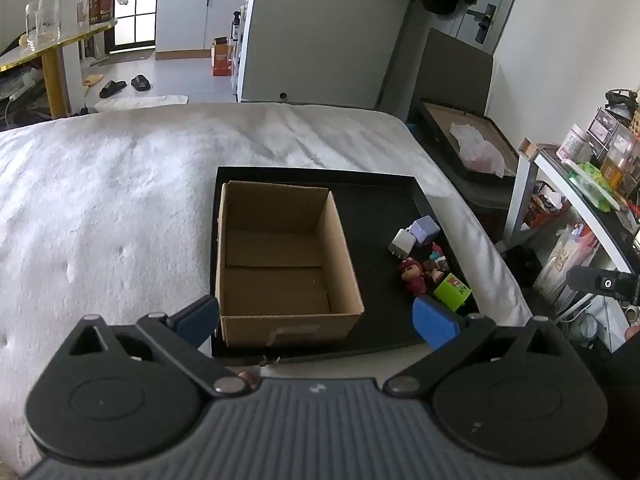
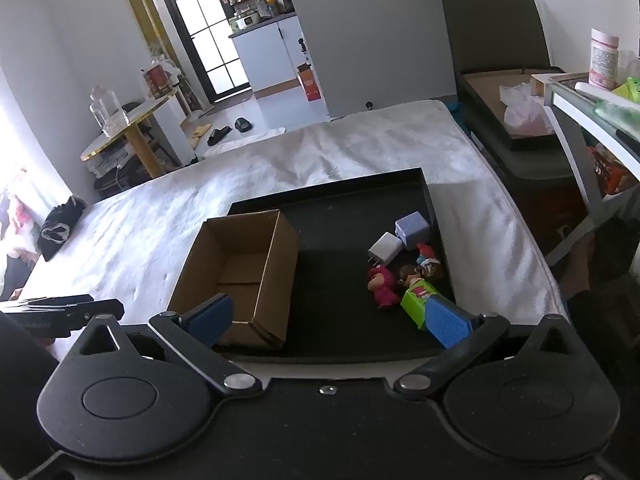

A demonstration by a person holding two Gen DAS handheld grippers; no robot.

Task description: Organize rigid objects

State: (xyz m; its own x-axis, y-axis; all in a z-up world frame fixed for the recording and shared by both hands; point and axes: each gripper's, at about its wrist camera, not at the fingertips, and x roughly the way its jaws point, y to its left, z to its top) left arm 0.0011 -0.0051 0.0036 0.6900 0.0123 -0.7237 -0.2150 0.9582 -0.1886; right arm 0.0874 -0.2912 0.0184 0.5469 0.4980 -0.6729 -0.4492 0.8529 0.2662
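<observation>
With both the left gripper point(image 1: 316, 320) and right gripper point(image 2: 328, 318) held fingers apart and empty, the pink figurine point(image 2: 383, 286), green block point(image 2: 418, 300) and white charger point(image 2: 385, 249) are seen clustered touching in the black tray point(image 2: 426, 192) beside the empty cardboard box point(image 2: 256, 276); a neighbour may be knocked or pinched along during a grasp.

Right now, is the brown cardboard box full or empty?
Empty: the brown cardboard box shows only its bare floor; the toys lie beside it on the black tray.
</observation>
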